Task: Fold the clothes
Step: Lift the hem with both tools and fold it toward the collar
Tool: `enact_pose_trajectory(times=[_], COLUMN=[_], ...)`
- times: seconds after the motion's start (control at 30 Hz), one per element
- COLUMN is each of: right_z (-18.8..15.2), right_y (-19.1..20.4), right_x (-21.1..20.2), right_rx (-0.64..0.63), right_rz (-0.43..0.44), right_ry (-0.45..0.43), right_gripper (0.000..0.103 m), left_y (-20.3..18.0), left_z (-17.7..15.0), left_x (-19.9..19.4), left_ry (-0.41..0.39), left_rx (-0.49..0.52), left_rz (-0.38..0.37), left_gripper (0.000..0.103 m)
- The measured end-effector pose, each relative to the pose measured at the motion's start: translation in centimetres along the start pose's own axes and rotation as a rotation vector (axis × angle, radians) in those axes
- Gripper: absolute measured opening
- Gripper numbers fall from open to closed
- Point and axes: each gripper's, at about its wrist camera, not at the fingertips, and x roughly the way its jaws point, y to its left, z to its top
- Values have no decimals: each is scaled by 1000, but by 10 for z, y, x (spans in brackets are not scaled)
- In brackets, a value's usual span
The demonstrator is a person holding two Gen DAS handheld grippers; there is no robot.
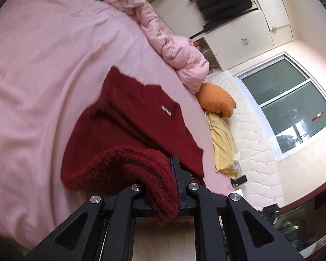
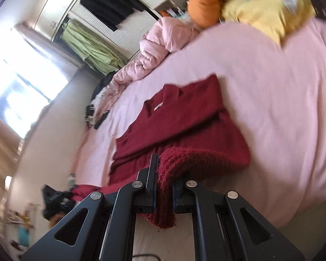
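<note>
Gripping red sweater (image 1: 128, 117) hem: left gripper (image 1: 163, 187), right gripper (image 2: 163, 187).

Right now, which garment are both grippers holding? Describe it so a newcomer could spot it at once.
Start from the pink bed sheet filling most of both views. Lying on it, short of the orange pillow, is the dark red sweater, its ribbed hem clamped in the left gripper and right gripper. It is the only deep red, fuzzy knit, with a small white neck label.
</note>
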Motion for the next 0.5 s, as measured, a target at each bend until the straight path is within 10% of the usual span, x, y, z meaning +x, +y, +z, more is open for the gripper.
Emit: enact_pose_trajectory(times=[0.5], right_z=[150], right_y=[39], right_x=[128], right_rx=[-194], right_rz=[-135], right_ry=[-85], right_gripper=[9], left_y=[-38], left_z=[157], left_x=[119], left_ry=[-72], left_rx=[122], left_rz=[111], left_gripper=[12])
